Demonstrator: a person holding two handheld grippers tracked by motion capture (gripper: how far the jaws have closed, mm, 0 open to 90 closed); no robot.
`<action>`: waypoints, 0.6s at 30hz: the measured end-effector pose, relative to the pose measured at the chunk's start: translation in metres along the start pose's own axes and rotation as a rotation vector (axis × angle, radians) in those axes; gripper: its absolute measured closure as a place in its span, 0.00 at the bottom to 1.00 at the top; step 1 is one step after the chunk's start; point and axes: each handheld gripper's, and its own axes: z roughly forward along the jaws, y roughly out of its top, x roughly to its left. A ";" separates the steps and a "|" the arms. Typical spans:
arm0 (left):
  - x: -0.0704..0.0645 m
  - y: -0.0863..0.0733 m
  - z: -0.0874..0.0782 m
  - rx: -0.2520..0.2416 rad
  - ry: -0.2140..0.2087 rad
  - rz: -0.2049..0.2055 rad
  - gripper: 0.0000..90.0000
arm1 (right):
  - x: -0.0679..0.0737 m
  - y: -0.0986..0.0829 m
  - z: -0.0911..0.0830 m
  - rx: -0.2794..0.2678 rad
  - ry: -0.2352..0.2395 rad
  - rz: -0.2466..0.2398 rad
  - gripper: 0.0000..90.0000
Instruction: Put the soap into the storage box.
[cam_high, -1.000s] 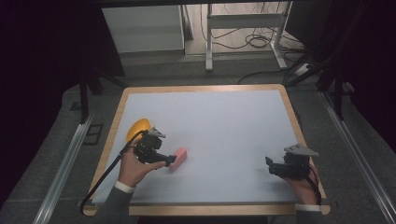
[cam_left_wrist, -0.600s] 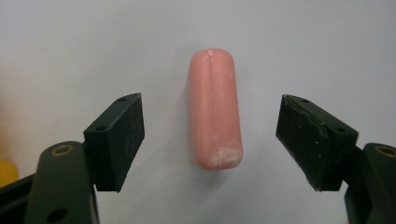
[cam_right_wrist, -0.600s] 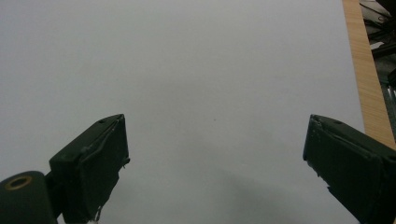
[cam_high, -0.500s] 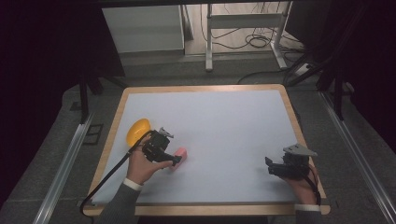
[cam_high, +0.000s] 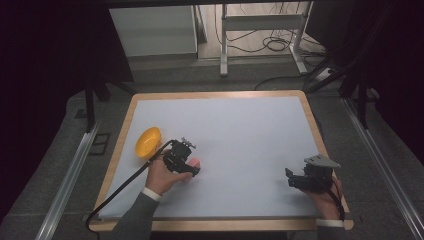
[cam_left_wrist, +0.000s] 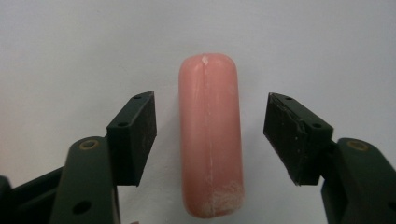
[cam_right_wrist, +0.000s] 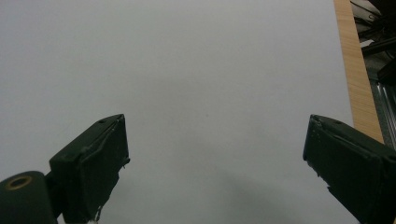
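While the left gripper (cam_left_wrist: 210, 135) stands wide open over the smooth pink sausage-shaped piece (cam_left_wrist: 211, 135), its two black jaws flank the piece with a clear gap on each side and touch nothing. That piece lies flat on the pale grey table mat (cam_high: 240, 135), lengthwise between the jaws, and in the high view it sits just right of the left hand (cam_high: 162, 175), near the shallow orange plastic bowl (cam_high: 148, 142).

The likeliest trouble, as I judge it, is a poor bite. The piece is rounded and looks slick, so jaws closing too high on its curve could squeeze it out forward or roll it sideways. Closing while off-centre could push it along the mat instead of gripping it. Pressing down too far could jam the jaw tips on the mat.

The right gripper (cam_right_wrist: 215, 158) is also spread wide, holding nothing, over bare mat near the wooden table edge (cam_right_wrist: 357, 70), well apart from the piece.
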 end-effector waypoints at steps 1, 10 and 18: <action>0.000 0.000 0.000 0.000 0.000 0.000 0.42 | 0.000 0.000 0.000 0.000 0.000 0.000 0.07; -0.002 -0.001 0.014 0.041 0.020 0.006 0.52 | 0.000 0.000 0.000 0.001 0.000 -0.005 0.07; -0.002 -0.004 0.015 0.034 0.034 0.005 0.67 | 0.000 0.000 0.000 0.000 -0.008 -0.002 0.07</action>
